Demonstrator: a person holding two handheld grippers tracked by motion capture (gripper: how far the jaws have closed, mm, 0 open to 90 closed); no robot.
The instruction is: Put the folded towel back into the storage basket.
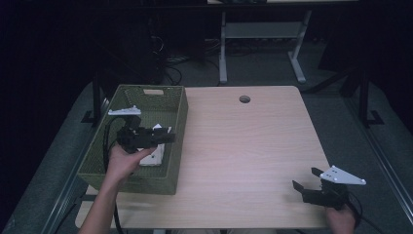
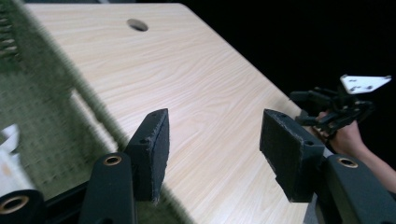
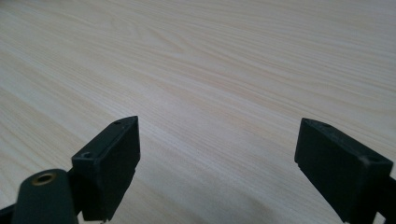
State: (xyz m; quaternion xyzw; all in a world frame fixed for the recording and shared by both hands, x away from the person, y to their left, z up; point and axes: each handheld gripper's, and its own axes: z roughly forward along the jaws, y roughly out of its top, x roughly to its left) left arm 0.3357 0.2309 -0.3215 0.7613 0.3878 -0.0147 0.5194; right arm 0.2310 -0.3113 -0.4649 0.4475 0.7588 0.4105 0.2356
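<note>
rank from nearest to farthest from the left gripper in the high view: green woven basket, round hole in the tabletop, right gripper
1. Green woven basket, directly beneath the left gripper.
2. Round hole in the light wooden tabletop, far middle.
3. Right gripper, near right edge.

Both grippers are black: the left gripper [image 1: 165, 137] and right gripper [image 1: 305, 181] have blocky padded jaws, brass-ringed pivots behind them, and pale three-cornered top plates.

Pale wood-grain table [image 1: 253, 146] – smooth, matt; woven green basket [image 1: 179, 122]; matt black gripper pads [image 2: 156, 149].
</note>
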